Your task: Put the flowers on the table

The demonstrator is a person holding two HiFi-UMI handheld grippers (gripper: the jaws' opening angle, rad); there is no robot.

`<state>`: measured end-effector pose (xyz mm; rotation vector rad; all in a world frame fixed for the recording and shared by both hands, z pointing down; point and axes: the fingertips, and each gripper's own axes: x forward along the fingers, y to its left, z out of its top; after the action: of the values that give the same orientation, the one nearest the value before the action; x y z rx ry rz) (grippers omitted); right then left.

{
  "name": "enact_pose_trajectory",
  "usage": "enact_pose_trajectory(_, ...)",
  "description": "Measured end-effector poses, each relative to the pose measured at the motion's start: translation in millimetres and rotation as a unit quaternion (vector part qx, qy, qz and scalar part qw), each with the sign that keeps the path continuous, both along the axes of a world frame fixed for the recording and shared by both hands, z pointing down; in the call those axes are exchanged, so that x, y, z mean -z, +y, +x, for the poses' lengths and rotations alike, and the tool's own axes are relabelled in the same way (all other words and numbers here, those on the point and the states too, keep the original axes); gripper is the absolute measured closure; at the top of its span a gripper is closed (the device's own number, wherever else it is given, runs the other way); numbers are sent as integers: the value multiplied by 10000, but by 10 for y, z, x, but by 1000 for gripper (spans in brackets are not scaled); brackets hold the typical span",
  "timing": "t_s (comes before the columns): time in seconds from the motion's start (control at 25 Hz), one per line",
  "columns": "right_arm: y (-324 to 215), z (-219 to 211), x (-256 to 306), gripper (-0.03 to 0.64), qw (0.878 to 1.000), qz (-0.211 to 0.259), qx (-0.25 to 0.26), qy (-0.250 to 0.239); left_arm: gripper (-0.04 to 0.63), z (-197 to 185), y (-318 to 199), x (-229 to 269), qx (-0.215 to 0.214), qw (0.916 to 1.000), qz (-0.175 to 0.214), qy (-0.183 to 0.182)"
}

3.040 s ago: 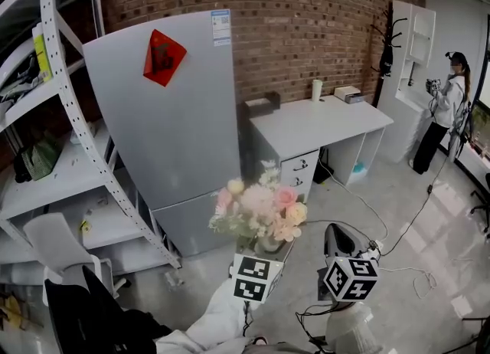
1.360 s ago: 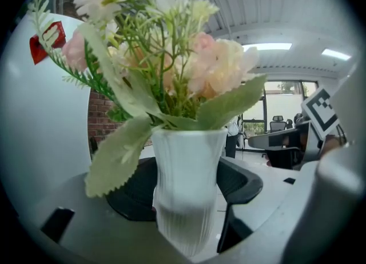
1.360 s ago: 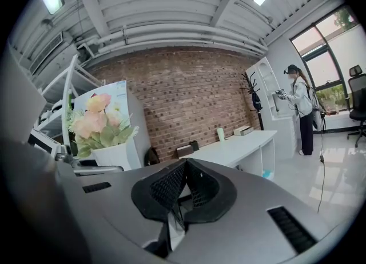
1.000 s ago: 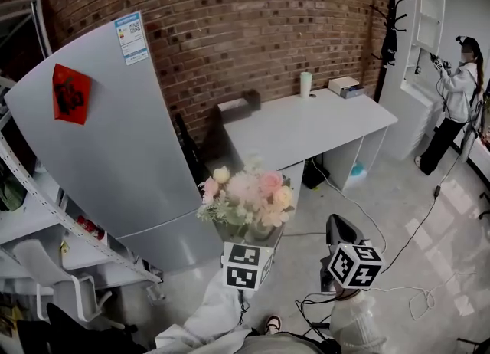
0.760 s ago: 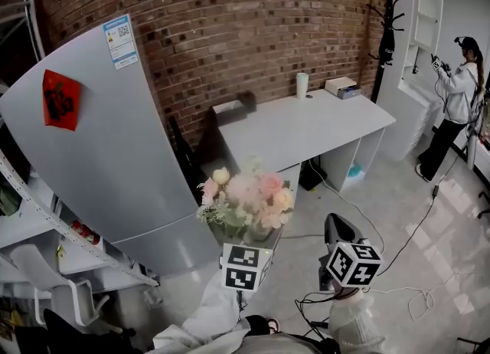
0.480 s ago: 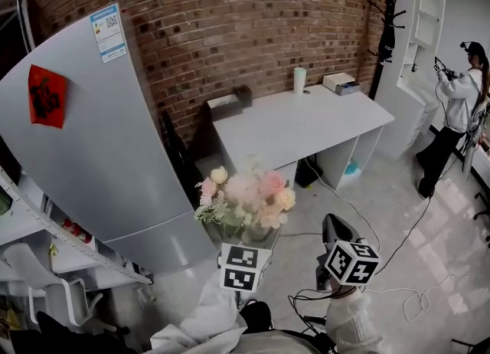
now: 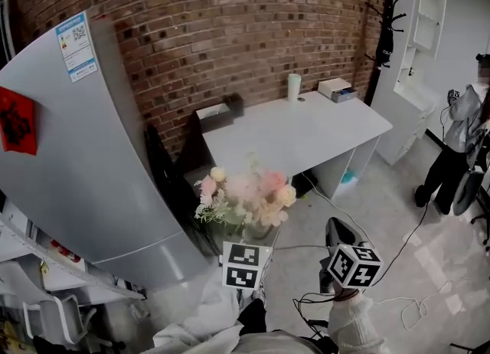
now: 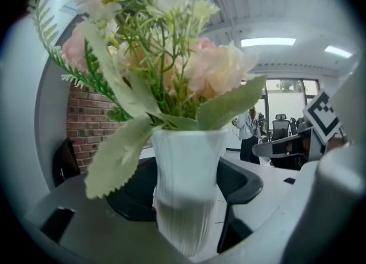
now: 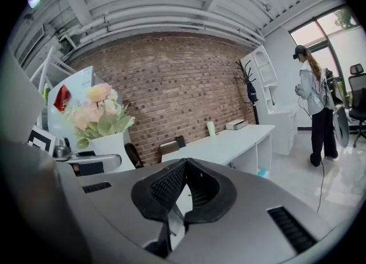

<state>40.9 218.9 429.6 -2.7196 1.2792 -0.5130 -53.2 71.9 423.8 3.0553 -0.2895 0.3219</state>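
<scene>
A bunch of pink and cream flowers [image 7: 245,194] stands in a white ribbed vase [image 8: 186,191]. My left gripper [image 7: 255,237] is shut on the vase and holds it upright in the air, above the floor. In the left gripper view the vase fills the middle, between the dark pads [image 8: 240,180]. The white table [image 7: 306,134] stands against the brick wall, ahead of the flowers and some way off. My right gripper [image 7: 335,230] hangs beside the left one, shut and holding nothing; its pads [image 9: 168,186] meet at the tips. The right gripper view also shows the flowers [image 9: 97,108] and the table [image 9: 229,142].
A grey fridge [image 7: 69,153] stands at the left. On the table are a pale cup [image 7: 294,86], a small box [image 7: 338,90] and a dark box [image 7: 218,113]. A white cabinet [image 7: 413,61] and a person [image 7: 459,142] are at the right. Cables [image 7: 398,306] lie on the floor.
The view has swung right and moved closer to the table; the fridge and shelves slid left. Both grippers keep their places, the left still holding the vase.
</scene>
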Motion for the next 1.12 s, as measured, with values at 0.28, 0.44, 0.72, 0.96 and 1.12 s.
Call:
enact_pose_trajectory(0.28,-457,499,5,594,9999,-88,41,34,279,579,-447,53,-57,10000,13,32)
enact_pose_trajectory(0.44,-717,806,64,594,9999,-112,74,56,279,889,-717,110,-41,10000,38,32)
enact_pose_trajectory(0.72,-1240,1323,194,593,9996,-120,162,175,279,1413,-1224,219,-14,9999,10,140)
enact_pose_trajectory(0.96,-1744,1744,321,594,9991,-34,290,301,279,1787,-1677,306,75,9996,78,245)
enact_pose_trajectory(1.12,-2046,1960,317,594,9987,-49,411,297,279,2004,-1926,326,128,9995,82,260)
